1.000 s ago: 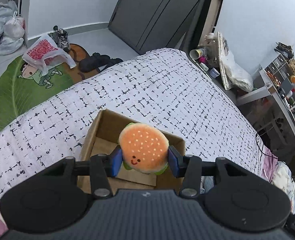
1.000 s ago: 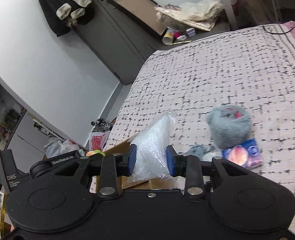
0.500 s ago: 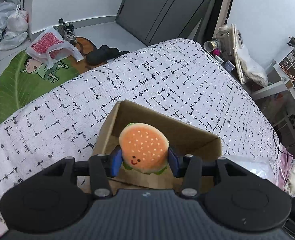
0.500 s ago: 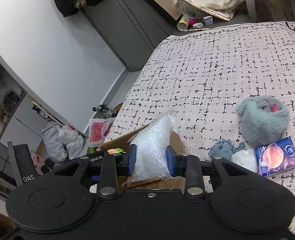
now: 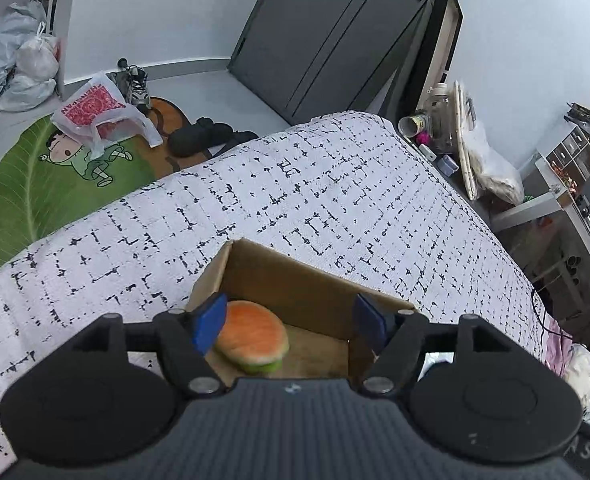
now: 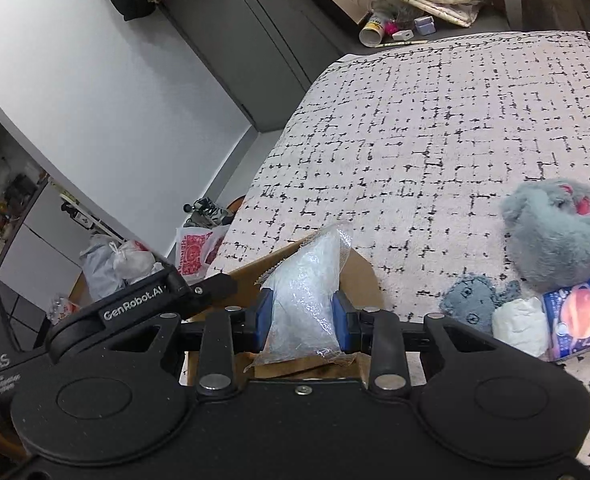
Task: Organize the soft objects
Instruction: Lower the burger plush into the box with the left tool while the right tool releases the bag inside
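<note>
Covering the bed (image 5: 335, 184) is a white spread with black dashes, and on it sits an open cardboard box (image 5: 295, 280). Inside the box, on its floor near the left wall, lies a plush hamburger (image 5: 251, 336), orange bun up with a green edge. The left gripper (image 5: 291, 322) hangs over the box with its blue pads spreading apart; the hamburger lies lower between them, just beside the left pad, and neither pad presses on it. The right gripper (image 6: 299, 316) is clamped on a clear plastic bag (image 6: 305, 292) of white filling, held just above the box's near edge. Farther right on the spread rest a grey fluffy toy (image 6: 555, 232), a blue printed packet (image 6: 579, 316), a small grey plush (image 6: 471, 300) and a white wad (image 6: 521, 324), all close together.
</note>
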`<action>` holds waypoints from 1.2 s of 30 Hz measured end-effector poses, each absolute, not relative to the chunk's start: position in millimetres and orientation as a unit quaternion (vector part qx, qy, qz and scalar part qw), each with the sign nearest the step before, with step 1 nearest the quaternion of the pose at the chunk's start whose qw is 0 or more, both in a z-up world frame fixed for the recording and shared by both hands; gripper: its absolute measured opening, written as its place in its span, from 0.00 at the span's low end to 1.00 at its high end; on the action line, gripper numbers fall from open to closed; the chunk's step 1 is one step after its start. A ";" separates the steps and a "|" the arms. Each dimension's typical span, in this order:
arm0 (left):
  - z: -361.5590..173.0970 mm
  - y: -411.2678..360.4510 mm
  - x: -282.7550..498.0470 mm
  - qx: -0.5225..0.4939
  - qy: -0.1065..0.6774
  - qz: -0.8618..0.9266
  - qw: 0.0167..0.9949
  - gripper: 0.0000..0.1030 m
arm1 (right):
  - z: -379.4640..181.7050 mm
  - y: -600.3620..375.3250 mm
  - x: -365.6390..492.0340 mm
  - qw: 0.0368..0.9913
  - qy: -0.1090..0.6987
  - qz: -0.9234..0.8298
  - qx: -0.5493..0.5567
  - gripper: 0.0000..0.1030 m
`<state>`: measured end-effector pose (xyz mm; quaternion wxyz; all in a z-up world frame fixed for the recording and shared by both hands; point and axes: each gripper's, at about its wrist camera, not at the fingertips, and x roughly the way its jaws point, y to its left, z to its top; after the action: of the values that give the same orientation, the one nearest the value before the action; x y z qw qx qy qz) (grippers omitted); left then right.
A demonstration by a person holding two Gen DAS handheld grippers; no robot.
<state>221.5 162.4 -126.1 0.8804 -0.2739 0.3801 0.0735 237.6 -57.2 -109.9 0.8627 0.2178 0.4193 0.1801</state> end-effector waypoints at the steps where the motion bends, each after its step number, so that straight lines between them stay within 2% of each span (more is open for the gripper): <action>1: -125.4 162.8 221.0 -0.273 0.380 0.073 0.881 0.68 | -110.0 -55.4 238.1 0.862 0.420 0.183 0.219 0.31; 16: -123.8 184.1 201.9 -0.280 0.378 0.137 0.872 0.72 | -117.2 -25.7 254.3 0.842 0.440 0.214 0.226 0.31; 24: -128.4 189.7 201.7 -0.282 0.382 0.146 0.868 0.72 | -120.1 -22.3 255.5 0.843 0.444 0.204 0.223 0.46; 32: -126.5 185.8 204.1 -0.270 0.383 0.139 0.872 0.72 | -106.7 -51.0 240.8 0.845 0.445 0.204 0.214 0.48; 36: -123.2 184.0 203.5 -0.265 0.389 0.133 0.872 0.72 | -98.2 -61.9 232.6 0.854 0.442 0.200 0.190 0.52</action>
<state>203.5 184.0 -123.2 0.8721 -0.2646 0.3894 0.1330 232.6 -61.9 -98.2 0.8535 0.1901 0.4418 0.2004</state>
